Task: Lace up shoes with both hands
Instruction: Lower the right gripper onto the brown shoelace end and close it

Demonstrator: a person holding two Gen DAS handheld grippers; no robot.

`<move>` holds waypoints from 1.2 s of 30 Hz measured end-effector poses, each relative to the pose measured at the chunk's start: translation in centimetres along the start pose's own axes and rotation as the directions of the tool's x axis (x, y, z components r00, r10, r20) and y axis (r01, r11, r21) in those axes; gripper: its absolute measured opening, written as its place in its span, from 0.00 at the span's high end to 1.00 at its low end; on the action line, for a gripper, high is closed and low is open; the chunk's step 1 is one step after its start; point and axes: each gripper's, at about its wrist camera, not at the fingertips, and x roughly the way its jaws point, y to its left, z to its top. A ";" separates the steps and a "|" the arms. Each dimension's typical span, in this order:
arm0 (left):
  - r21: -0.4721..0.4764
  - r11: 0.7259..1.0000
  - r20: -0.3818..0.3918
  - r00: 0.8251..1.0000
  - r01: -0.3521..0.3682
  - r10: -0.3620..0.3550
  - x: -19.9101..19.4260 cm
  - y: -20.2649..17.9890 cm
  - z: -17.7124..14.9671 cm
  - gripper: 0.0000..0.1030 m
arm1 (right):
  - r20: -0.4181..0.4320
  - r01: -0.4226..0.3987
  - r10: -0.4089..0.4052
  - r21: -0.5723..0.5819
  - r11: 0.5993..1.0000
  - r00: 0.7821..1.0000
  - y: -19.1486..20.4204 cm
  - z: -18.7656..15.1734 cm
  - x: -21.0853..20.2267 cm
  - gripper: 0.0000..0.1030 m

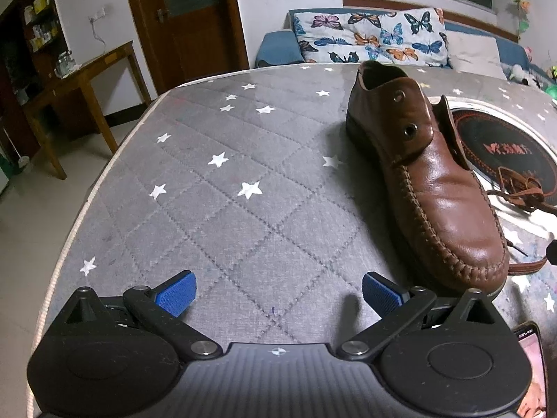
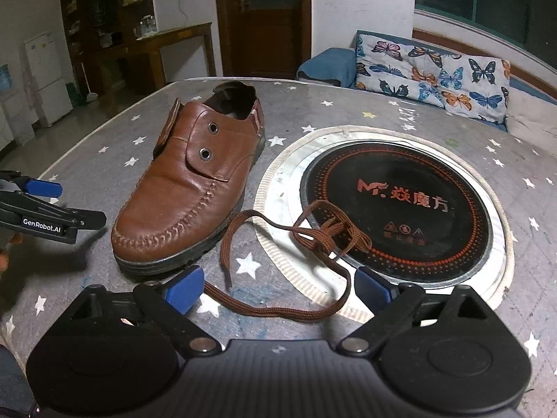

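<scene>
Centrally in the right wrist view, one brown leather shoe (image 2: 188, 188) lay unlaced on the grey star-printed tabletop (image 2: 348, 104), toe toward the lower left of the frame, with two empty metal eyelets (image 2: 209, 141) showing on its flap. Just beside it, to the right, one loose brown shoelace (image 2: 299, 244) sprawled in a tangle, partly across the rim of a round black induction cooktop (image 2: 400, 205) set into the table. The right gripper (image 2: 278, 291) stood wide apart at the bottom of the frame, a loop of the lace lying between its blue pads (image 2: 184, 292); whether they touched it could not be told. The left gripper (image 2: 52, 205) entered at the left edge, near the toe.

From the left wrist view, the shoe (image 1: 428, 181) filled the right half, and the left gripper (image 1: 276, 296) was spread wide over bare cloth, holding nothing, its right pad near the toe. Only scraps of the lace (image 1: 522, 188) showed behind the shoe, which hid most of it. A phone screen (image 1: 532, 372) appeared at the lower right corner, unseen from the other camera. Both views showed a butterfly-print cushion (image 1: 372, 36) on a blue sofa and a wooden door (image 2: 264, 17) beyond.
</scene>
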 end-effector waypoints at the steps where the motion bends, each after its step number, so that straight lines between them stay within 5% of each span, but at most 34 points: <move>1: 0.004 1.000 -0.001 1.000 -0.001 0.001 0.0 -0.1 0.1 0.00 | -0.002 -0.002 0.002 0.000 1.000 1.000 -0.1 0.0 0.0 0.09; 22: 0.002 1.000 -0.046 0.999 0.029 -0.029 1.8 -0.3 0.4 0.00 | -0.085 -0.126 0.124 -0.020 0.992 0.989 0.6 0.4 2.0 0.40; 29: 0.004 1.000 -0.047 0.998 0.029 -0.029 1.9 -0.3 0.4 0.00 | -0.107 -0.133 0.129 -0.027 0.991 0.986 0.8 0.0 2.4 0.40; 36: 0.004 1.000 -0.045 0.999 0.028 -0.028 1.8 -0.5 0.4 0.00 | -0.120 -0.115 0.105 -0.077 0.990 0.987 1.4 -0.1 2.1 0.61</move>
